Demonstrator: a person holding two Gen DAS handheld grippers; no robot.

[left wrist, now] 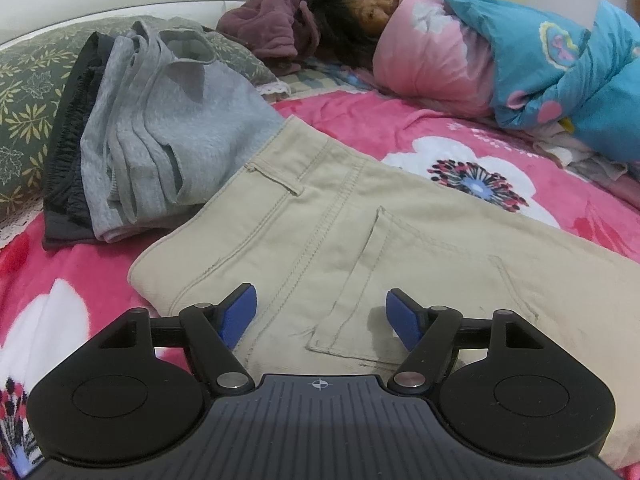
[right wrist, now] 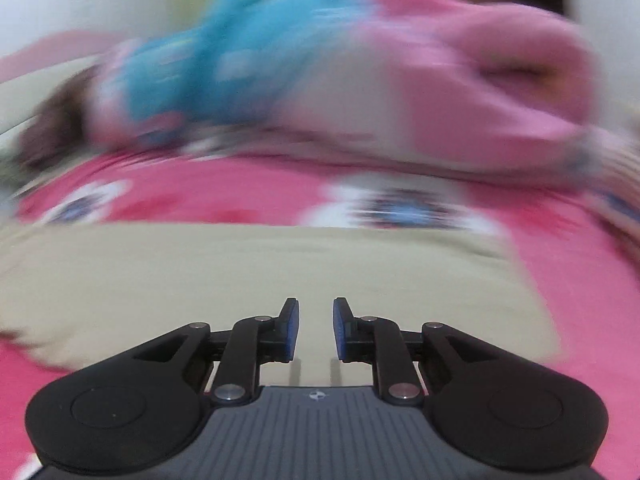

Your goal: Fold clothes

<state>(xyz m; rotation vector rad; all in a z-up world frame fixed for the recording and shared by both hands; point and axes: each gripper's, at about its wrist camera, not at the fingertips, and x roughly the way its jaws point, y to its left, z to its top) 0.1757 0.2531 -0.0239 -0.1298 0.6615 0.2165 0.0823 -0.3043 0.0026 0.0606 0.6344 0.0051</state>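
Both empty: left hand-held gripper [left wrist: 321,312] gaped wide over beige trousers [left wrist: 360,248] on the bed [left wrist: 480,148]; right hand-held gripper [right wrist: 316,330] stood slightly parted.

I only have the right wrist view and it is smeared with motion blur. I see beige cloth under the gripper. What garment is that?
Observer: In the left wrist view it is beige trousers, back pocket up, lying flat on the pink flowered blanket.
Operator: Is the left gripper holding them?
Observer: No. The left gripper is open above the pocket, nothing between its fingers.
Operator: Anything already folded?
Observer: A folded grey garment rests on a dark garment beside the trousers' waistband.
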